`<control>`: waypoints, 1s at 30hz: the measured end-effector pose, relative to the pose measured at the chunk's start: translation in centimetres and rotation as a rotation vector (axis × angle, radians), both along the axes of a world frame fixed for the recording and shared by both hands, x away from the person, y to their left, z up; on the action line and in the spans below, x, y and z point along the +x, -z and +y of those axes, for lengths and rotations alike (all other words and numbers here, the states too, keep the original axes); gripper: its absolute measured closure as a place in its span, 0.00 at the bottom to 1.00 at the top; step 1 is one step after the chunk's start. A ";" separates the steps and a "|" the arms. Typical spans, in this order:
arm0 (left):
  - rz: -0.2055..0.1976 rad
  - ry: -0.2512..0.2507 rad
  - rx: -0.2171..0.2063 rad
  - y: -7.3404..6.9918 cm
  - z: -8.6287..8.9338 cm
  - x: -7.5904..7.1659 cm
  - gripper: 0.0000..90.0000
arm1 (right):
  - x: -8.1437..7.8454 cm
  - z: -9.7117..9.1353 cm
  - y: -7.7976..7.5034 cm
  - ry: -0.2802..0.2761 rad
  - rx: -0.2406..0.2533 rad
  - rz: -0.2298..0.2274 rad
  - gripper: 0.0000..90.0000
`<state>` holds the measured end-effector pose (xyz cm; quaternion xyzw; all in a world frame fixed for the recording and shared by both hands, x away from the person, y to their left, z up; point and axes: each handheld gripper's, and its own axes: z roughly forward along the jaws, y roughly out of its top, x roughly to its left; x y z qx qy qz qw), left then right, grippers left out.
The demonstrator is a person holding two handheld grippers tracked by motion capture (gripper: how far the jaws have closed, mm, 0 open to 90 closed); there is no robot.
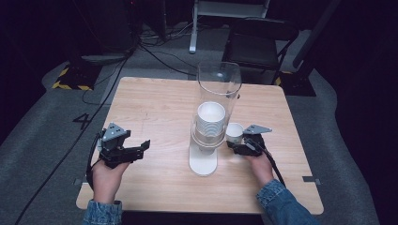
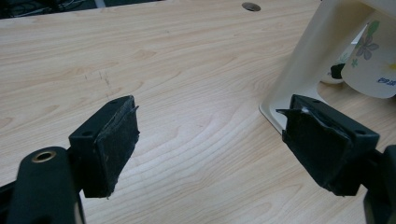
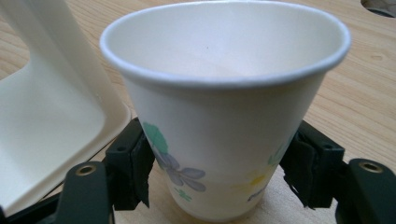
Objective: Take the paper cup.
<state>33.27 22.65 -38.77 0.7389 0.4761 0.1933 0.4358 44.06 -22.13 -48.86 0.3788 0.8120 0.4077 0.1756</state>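
Cup (image 3: 224, 112) sits upright between my right gripper's (image 3: 219, 175) pads, low in the middle of the frame, and they squeeze its flowered sides. White dispenser stand (image 3: 51, 107) is just to its left. My left gripper (image 2: 210, 144) waits wide apart, holding nothing, over the table (image 2: 187, 60).

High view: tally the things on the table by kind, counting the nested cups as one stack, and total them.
Cup dispenser: 1
Stack of cups inside it: 1
Loose paper cup: 1
Grippers: 2, the left gripper and the right gripper
Total: 5
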 end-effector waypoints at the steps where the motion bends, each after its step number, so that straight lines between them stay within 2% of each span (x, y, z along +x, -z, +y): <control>1: -0.001 0.001 0.001 0.0 0.0 0.0 0.20 | 0.0 0.0 0.0 -0.001 -0.001 0.005 0.35; 6: 0.004 0.007 0.004 0.0 -0.1 0.1 0.20 | 0.0 0.0 0.2 -0.014 -0.023 0.043 0.33; 9: 0.003 0.007 0.000 0.0 -0.1 0.2 0.20 | 0.0 0.0 0.1 -0.025 -0.016 0.051 0.27; 12: 0.005 0.007 -0.002 0.0 -0.2 0.2 0.20 | -0.1 0.0 0.0 -0.040 -0.013 0.048 0.17; 14: 0.004 0.009 0.003 0.0 -0.1 0.3 0.20 | -0.3 0.0 -0.2 -0.041 -0.017 0.049 0.16; 16: 0.005 0.008 0.001 0.0 -0.2 0.3 0.20 | -0.5 0.0 -0.7 -0.037 -0.023 0.030 0.13; 21: 0.006 0.009 0.000 0.0 -0.1 0.2 0.20 | -1.4 -0.8 -2.4 -0.033 0.029 -0.017 0.09; 24: 0.013 0.013 0.000 0.1 -0.1 0.2 0.20 | -2.0 -1.1 -4.0 -0.033 0.029 -0.036 0.06; 30: 0.017 0.030 0.007 0.2 -0.2 0.1 0.20 | -3.3 -2.5 -7.2 -0.046 0.069 -0.090 0.07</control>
